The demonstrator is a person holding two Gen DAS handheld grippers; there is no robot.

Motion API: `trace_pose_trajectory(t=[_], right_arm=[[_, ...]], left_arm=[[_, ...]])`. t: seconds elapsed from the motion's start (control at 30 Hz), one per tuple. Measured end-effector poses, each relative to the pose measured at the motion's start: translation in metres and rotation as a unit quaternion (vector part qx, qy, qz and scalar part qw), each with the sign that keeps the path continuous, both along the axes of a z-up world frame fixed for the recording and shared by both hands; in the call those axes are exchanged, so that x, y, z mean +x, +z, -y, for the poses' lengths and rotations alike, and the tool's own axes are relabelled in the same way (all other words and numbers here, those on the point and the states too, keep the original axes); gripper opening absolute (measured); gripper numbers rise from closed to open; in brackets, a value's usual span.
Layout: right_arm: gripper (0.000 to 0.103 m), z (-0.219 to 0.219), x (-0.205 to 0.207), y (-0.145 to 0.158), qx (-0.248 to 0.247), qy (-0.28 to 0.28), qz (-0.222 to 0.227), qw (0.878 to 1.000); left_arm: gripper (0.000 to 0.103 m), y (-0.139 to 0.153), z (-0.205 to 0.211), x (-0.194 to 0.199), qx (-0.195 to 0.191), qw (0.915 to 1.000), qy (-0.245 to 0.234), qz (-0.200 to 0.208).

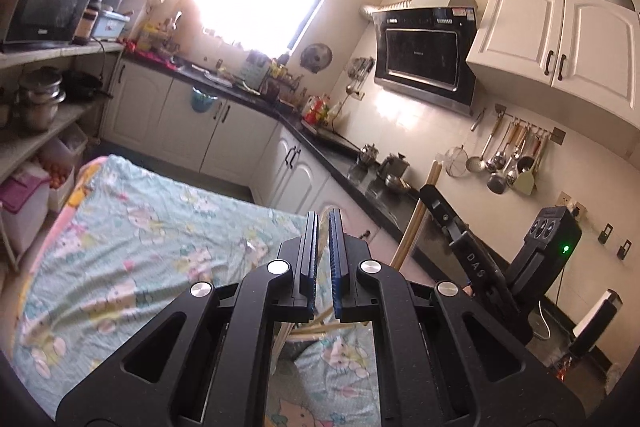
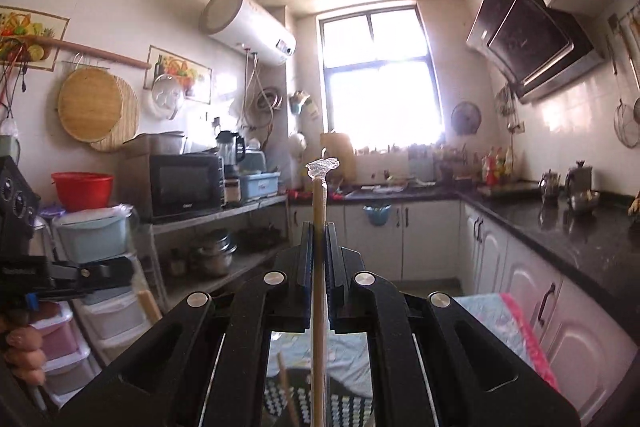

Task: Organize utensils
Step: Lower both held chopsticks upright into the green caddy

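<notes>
Both grippers clamped: right gripper [image 2: 319, 239] holds wrapped chopsticks [image 2: 319, 227]; left gripper [image 1: 324, 227] fingers narrow, pinching thin chopsticks [image 1: 316, 327]. Advise level carry.

A microwave [image 2: 186, 183] is seated on the shelf [image 2: 224, 215]. A red basin [image 2: 82, 190] is located left of the microwave. A water heater [image 2: 248, 27] is mounted above it.

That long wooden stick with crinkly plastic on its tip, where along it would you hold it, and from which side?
Grip the wooden stick on its bare straight shaft, below the crinkly plastic, which looks likely to slip or crush. Come from the sides, one pad on each flank, because the shaft is thin and even. The right gripper is shut on it that way, stick running out between the jaws.
</notes>
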State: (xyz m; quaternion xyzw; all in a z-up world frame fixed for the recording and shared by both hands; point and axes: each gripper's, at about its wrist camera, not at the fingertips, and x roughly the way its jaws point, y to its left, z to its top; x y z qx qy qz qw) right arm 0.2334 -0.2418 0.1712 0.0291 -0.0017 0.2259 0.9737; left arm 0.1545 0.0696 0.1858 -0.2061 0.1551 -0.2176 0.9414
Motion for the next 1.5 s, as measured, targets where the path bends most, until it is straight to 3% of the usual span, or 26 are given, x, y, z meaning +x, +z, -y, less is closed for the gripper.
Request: trace_pose_trajectory(t=[0.47,1.5], right_arm=[[0.006,-0.02,0.029,-0.012,-0.013,-0.028,0.027,0.999],[0.006,-0.039,0.068,-0.078,-0.008,-0.043,-0.047,0.998]], left_arm=[[0.003,0.018,0.002,0.027,0.036,0.9981,0.043,0.026],[0.003,-0.052,0.029,0.071,0.076,0.9955,0.056,-0.004]])
